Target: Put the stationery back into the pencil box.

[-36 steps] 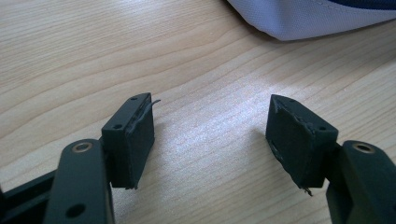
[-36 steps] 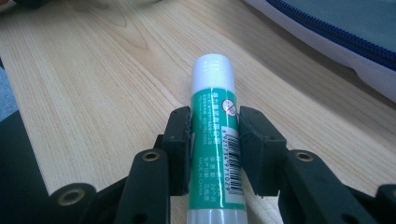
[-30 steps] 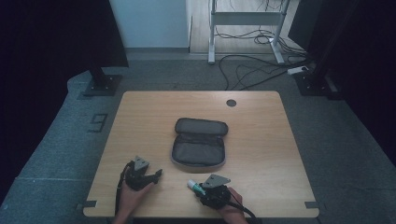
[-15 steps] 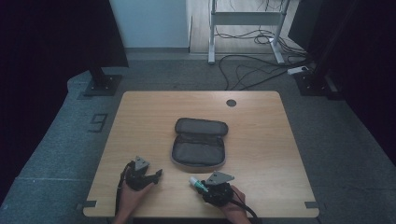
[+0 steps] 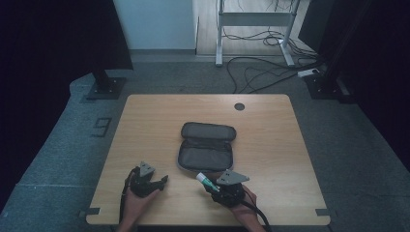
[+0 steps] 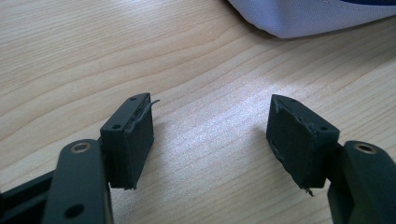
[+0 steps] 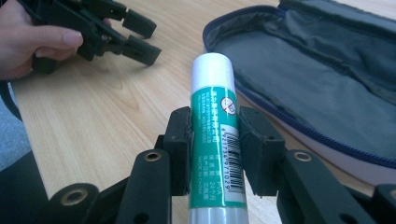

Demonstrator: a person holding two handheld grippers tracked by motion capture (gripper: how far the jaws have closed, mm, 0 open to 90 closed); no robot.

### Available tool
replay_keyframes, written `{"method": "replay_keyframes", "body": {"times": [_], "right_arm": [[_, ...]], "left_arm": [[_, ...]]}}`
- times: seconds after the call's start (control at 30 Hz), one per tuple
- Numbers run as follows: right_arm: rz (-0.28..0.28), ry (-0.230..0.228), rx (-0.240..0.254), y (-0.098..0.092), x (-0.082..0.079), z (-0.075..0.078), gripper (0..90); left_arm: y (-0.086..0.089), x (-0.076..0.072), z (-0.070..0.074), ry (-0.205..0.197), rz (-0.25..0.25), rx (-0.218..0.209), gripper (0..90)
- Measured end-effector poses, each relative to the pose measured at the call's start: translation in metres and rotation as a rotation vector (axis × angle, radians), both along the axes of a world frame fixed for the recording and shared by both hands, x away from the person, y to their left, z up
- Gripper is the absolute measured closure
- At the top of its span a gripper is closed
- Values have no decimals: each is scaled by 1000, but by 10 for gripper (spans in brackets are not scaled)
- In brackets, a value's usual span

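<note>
Since a second ago: my right claw (image 5: 209, 181) has lifted a little with the glue stick and edged toward the pencil case; my left claw has kept its place.
Glue stick (image 7: 215, 126): green label, white cap, clamped between the two pads of my right claw, held off the tabletop, cap end pointing toward the open case. In the high view it shows as a small green and white stub (image 5: 205, 180) at the front of the claw, just short of the case's near edge.
Right claw: closed on the glue stick, pads pressing its sides across the label.
Right hand (image 5: 241, 203): wrapped round the claw body near the front edge of the tabletop, cable trailing off behind.
Pencil case (image 5: 206, 146): unzipped and lying flat in the middle of the tabletop, grey lining up, blue zip edge, nothing visible inside.
Left claw (image 6: 210, 140): open, jaws well apart over bare wood, nothing between them; a corner of the case lies beyond.
Left hand (image 5: 138, 198): holds its claw low at the front left, well apart from the case.
Tabletop (image 5: 145, 121): light wood, a round dark grommet (image 5: 239, 106) near the far edge.
</note>
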State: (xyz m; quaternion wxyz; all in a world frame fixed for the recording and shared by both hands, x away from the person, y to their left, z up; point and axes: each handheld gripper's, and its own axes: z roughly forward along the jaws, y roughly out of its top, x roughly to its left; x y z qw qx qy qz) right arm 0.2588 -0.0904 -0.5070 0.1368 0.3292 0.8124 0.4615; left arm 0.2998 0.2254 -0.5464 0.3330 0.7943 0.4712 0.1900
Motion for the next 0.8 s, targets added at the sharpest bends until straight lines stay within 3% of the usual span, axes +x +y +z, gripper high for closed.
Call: {"method": "replay_keyframes", "body": {"times": [0.5, 0.8], "right_arm": [[-29, -18, 14, -6, 11, 8, 645], [-47, -26, 24, -7, 26, 14, 646]], "left_arm": [[0, 0, 0, 1, -4, 1, 312], [0, 0, 0, 0, -4, 3, 312]]}}
